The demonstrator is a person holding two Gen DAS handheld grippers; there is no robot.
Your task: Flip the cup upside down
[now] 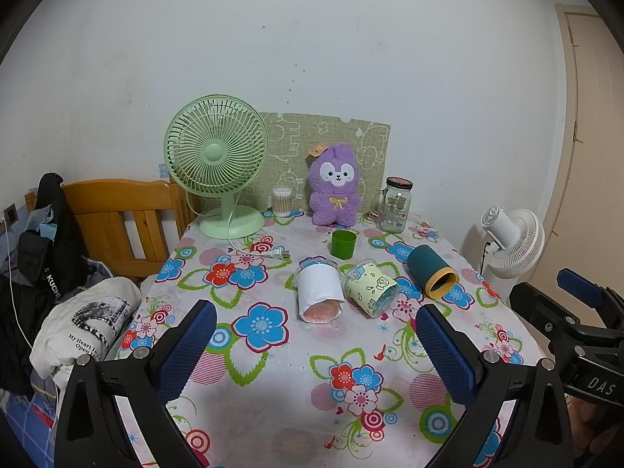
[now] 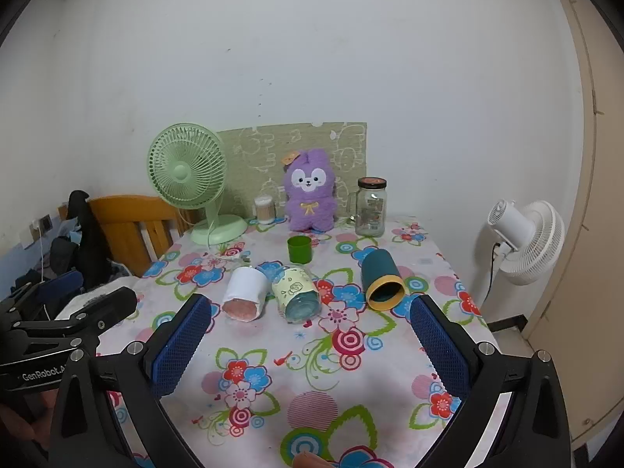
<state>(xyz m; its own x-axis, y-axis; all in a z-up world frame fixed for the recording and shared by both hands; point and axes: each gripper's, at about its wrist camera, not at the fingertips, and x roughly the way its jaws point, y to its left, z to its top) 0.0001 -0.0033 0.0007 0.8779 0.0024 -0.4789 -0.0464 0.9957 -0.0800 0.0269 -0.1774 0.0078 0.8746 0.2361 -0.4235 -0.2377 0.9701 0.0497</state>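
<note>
Three cups lie on their sides on the floral tablecloth: a white-sleeved glass cup (image 1: 319, 292) (image 2: 245, 292), a pale yellow patterned glass cup (image 1: 370, 285) (image 2: 297, 292), and a dark teal cup with a yellow rim (image 1: 431, 276) (image 2: 382, 279). A small green cup (image 1: 343, 244) (image 2: 299, 249) stands upright behind them. My left gripper (image 1: 316, 345) is open and empty, above the table in front of the cups. My right gripper (image 2: 310, 337) is open and empty, also in front of them. Each gripper shows at the edge of the other's view.
At the table's back stand a green desk fan (image 1: 218, 163), a cotton swab jar (image 1: 282, 201), a purple plush rabbit (image 1: 334, 185) and a glass jar with a lid (image 1: 396, 204). A wooden chair with clothes (image 1: 117, 218) is left; a white floor fan (image 1: 511, 238) is right.
</note>
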